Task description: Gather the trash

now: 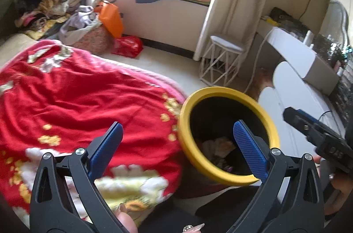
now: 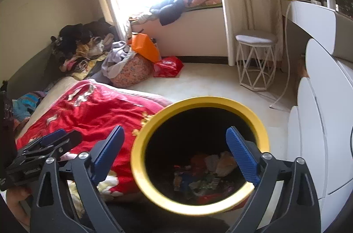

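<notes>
A trash bin with a yellow rim [image 1: 222, 91] [image 2: 198, 100] and a dark inside stands on the floor beside the bed. Crumpled wrappers and paper [image 1: 218, 147] [image 2: 211, 169] lie at its bottom. My left gripper [image 1: 178, 136] is open and empty, its jaws wide apart, one over the red blanket and one over the bin's mouth. My right gripper [image 2: 175, 141] is open and empty, held above the bin's near rim. The right gripper also shows at the right edge of the left wrist view [image 1: 317, 136]. The left gripper shows at the left edge of the right wrist view [image 2: 46, 149].
A red flowered blanket [image 1: 72, 105] [image 2: 94, 113] covers the bed to the left of the bin. A white wire stool [image 1: 222, 61] [image 2: 256, 61] stands by the curtain. White drawers [image 1: 293, 100] [image 2: 320, 133] are at the right. Laundry, an orange bag [image 2: 145, 47] and a red bag [image 2: 167, 66] lie near the window.
</notes>
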A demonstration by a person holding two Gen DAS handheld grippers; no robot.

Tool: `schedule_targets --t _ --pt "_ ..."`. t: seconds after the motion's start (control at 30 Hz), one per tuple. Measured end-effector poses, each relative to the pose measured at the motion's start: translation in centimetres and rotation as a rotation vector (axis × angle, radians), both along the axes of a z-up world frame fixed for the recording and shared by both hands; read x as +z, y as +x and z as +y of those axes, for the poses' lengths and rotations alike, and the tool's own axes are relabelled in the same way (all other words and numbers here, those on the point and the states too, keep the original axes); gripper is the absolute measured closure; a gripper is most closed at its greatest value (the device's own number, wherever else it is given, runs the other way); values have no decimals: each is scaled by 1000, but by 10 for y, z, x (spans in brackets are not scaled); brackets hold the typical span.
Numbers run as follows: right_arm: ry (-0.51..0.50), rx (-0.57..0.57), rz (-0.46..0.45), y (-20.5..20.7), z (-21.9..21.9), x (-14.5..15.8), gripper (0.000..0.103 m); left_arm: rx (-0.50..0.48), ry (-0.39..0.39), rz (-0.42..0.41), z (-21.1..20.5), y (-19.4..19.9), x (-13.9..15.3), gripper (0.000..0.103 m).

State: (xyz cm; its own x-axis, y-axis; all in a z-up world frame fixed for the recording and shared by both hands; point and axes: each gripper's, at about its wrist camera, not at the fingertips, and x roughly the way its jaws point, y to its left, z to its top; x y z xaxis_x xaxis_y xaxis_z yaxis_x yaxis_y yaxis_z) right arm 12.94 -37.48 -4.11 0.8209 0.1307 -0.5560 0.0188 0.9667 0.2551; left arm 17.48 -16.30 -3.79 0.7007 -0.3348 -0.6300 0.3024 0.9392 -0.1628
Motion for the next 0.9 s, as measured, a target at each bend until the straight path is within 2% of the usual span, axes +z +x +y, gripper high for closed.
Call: schedule_targets --t 0.4,0.67,0.9 --pt "-66 78 -112 -27 53 9 7 129 32 -67 56 -39 11 11" --pt "-166 61 -281 -63 75 11 7 213 46 -193 81 -77 21 11" --pt "-230 45 -381 -83 86 4 7 251 40 -248 91 -89 22 11"
